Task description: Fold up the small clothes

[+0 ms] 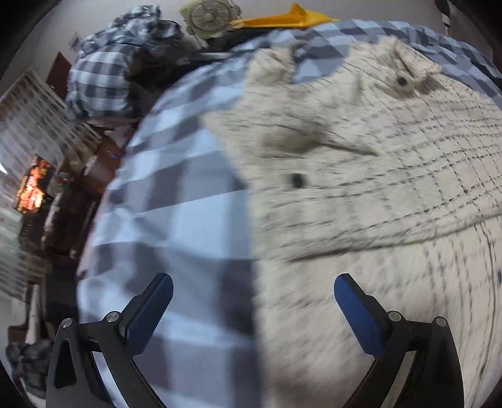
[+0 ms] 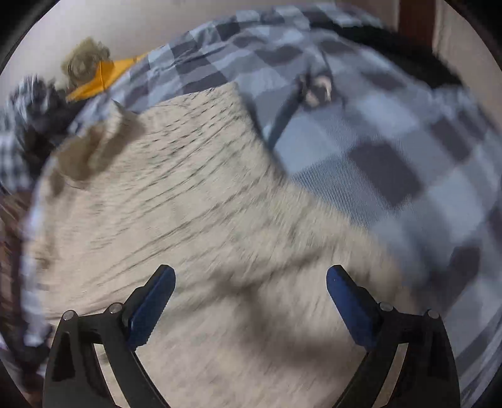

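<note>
Garment [image 1: 360,188]: cream knit with a thin dark check and dark buttons, lying spread on the bed [image 1: 175,201], which was covered in a blue-grey checked sheet. It lay flat and opened out, probably so that its edges could be reached for folding; one straight edge ran toward the far side of the bed in the right wrist view.

Left hand-held gripper [image 1: 253,301]: jaws wide apart, holding nothing, poised over the garment's side edge where knit met sheet, which would suit a grasp of that edge.

Right hand-held gripper [image 2: 251,298]: jaws likewise wide and empty, above the garment's near part.

Both views were smeared by blur, so contact with the cloth cannot be told.

Other items: a checked bundle [image 1: 103,72] at the far-left corner of the bed, an orange cloth [image 1: 291,18] and a small fan [image 1: 210,15] at the far edge, all well apart from the garment.
</note>
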The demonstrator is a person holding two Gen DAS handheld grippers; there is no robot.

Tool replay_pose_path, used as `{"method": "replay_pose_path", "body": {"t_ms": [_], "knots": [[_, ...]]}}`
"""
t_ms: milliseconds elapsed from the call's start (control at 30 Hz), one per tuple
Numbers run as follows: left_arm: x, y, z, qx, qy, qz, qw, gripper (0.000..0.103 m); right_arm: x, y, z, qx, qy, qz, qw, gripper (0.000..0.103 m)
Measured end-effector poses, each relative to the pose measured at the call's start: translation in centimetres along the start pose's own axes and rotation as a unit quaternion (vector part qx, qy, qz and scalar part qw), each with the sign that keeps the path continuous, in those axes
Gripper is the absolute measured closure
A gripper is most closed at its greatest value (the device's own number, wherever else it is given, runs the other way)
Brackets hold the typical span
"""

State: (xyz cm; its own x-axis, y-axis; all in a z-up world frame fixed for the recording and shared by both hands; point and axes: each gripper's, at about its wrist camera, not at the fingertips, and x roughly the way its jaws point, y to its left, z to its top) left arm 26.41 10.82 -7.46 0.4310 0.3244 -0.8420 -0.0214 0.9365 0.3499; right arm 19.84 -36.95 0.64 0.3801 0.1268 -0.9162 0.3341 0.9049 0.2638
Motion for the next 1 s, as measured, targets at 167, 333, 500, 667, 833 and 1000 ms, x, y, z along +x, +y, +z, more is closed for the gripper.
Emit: {"method": "replay_pose_path", "body": {"t_ms": [167, 333, 500, 667, 833, 1000], "knots": [[-4.6, 4.4, -0.5, -0.041, -0.017, -0.004, 0.999, 0.0, -3.3, 2.2, -5.8, 0.051, 0.047, 0.139, 0.988, 0.007], [-7.6, 6.4, 0.0, -0.055, -0.035, -0.008, 0.9978, 0.0, -6.0, 5.7, -12.2, -0.05, 0.074, 0.168, 0.982, 0.007], [-8.6, 7.3, 1.5, -0.053, -0.045, -0.01, 0.9976, 0.0, -6.7, 8.7, -14.9, -0.118, 0.092, 0.172, 0.974, 0.007], [-6.8, 7.1, 4.5, -0.072, -0.034, -0.025, 0.9965, 0.0, -4.8, 11.3, -13.9, -0.137, 0.085, 0.167, 0.973, 0.007], [-1.5, 6.4, 10.7, -0.114, 0.002, -0.051, 0.9922, 0.0, -3.3, 12.5, -13.3, -0.159, 0.084, 0.145, 0.973, 0.007], [3.2, 6.1, 17.5, -0.163, 0.008, -0.068, 0.9842, 0.0, -1.9, 12.4, -11.9, -0.153, 0.081, 0.137, 0.975, 0.007]]}}
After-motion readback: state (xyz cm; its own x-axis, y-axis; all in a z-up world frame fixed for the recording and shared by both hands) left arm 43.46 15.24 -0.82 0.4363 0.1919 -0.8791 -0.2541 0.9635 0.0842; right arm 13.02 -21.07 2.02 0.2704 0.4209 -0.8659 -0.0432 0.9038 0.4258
